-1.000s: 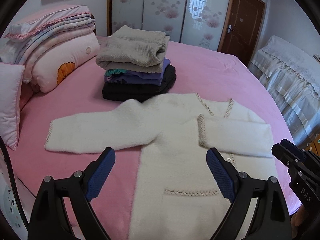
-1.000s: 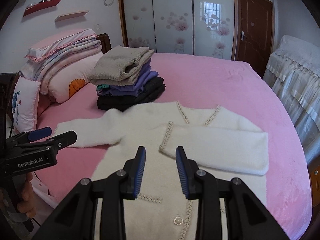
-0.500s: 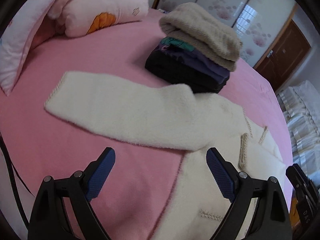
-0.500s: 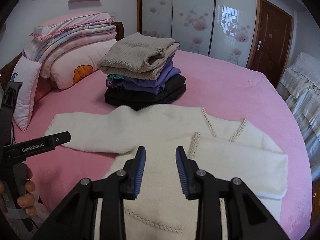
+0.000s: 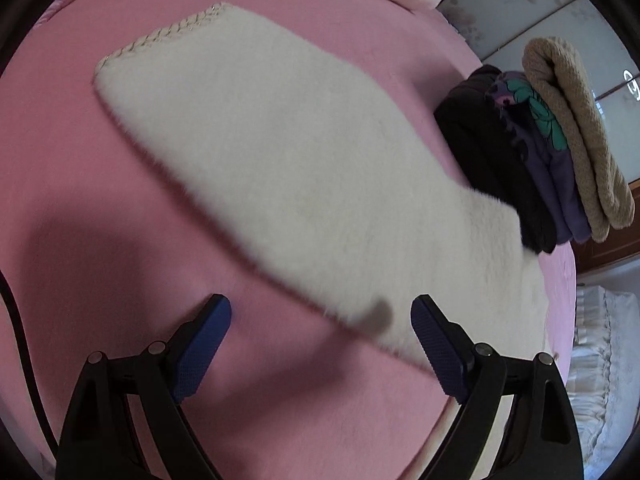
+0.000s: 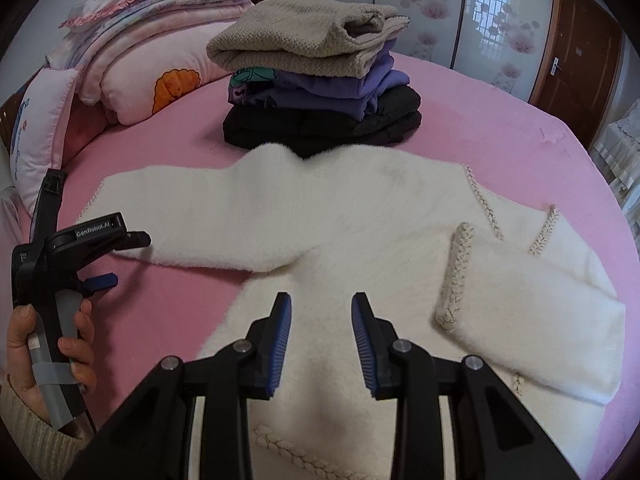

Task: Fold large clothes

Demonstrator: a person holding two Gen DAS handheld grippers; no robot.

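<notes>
White fluffy cardigan [image 6: 360,216] lies flat on the pink bed [image 6: 500,120]. Its unfolded sleeve [image 5: 260,152] runs up-left ahead of the left gripper [image 5: 320,320] — jaws wide, empty, nearer than the right gripper [image 6: 320,320], half-open over the body.

The cardigan [image 6: 360,248] lies flat on the bed [image 6: 500,120]. Behind it, touching its upper edge, sits a stack of folded clothes [image 6: 320,80]. Left of that stack, bedding [image 6: 152,40] is piled. One sleeve [image 6: 532,308] is folded across the cardigan's front; the other sleeve [image 5: 280,152] stretches out leftward.
</notes>
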